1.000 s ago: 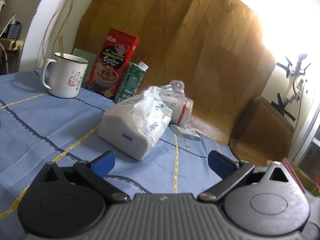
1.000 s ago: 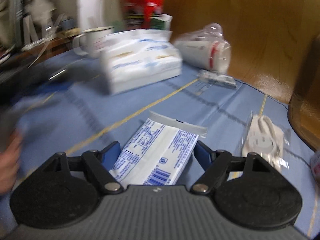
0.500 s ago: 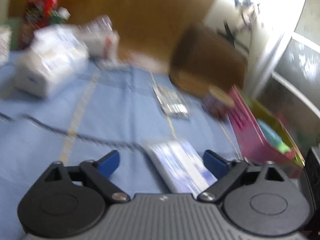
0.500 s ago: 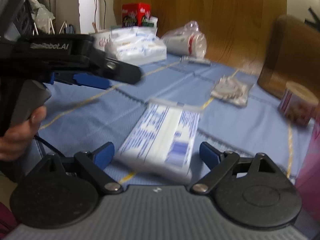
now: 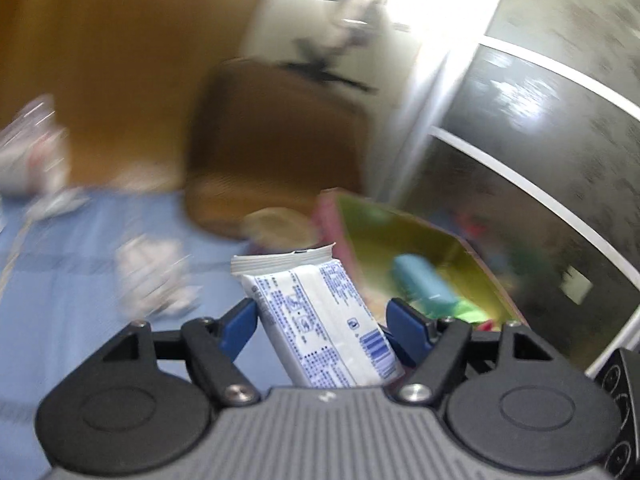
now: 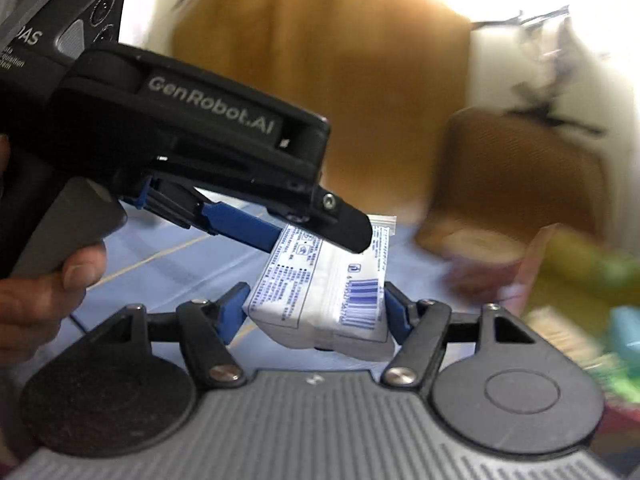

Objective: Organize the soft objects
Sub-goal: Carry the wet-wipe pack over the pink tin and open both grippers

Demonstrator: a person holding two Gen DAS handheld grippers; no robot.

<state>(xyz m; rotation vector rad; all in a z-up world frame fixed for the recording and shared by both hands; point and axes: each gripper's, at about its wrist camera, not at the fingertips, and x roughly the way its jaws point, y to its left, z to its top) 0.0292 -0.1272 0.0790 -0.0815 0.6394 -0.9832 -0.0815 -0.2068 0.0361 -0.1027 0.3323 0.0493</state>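
A white tissue pack with blue print [image 5: 320,320] is held off the blue tablecloth [image 5: 72,264] by both grippers. My left gripper [image 5: 320,320] is shut on it, a blue pad on each side. My right gripper [image 6: 314,312] is shut on the same pack [image 6: 324,300] at its barcode end. In the right wrist view the left gripper [image 6: 320,232] reaches in from the upper left and grips the pack's far end. A pink box with a yellow-green inside [image 5: 404,248] lies just past the pack on the right, with a teal item [image 5: 424,284] in it.
A small clear packet [image 5: 152,280] lies on the cloth to the left. A bagged cup [image 5: 32,160] is at the far left. A brown chair back [image 5: 276,148] stands behind the table. A round tub [image 5: 276,224] sits beside the box.
Both grippers have closed on the tissue pack and lifted it off the cloth. Both views have swung right, toward the pink box. The left gripper moved from the big tissue bag to the pack.
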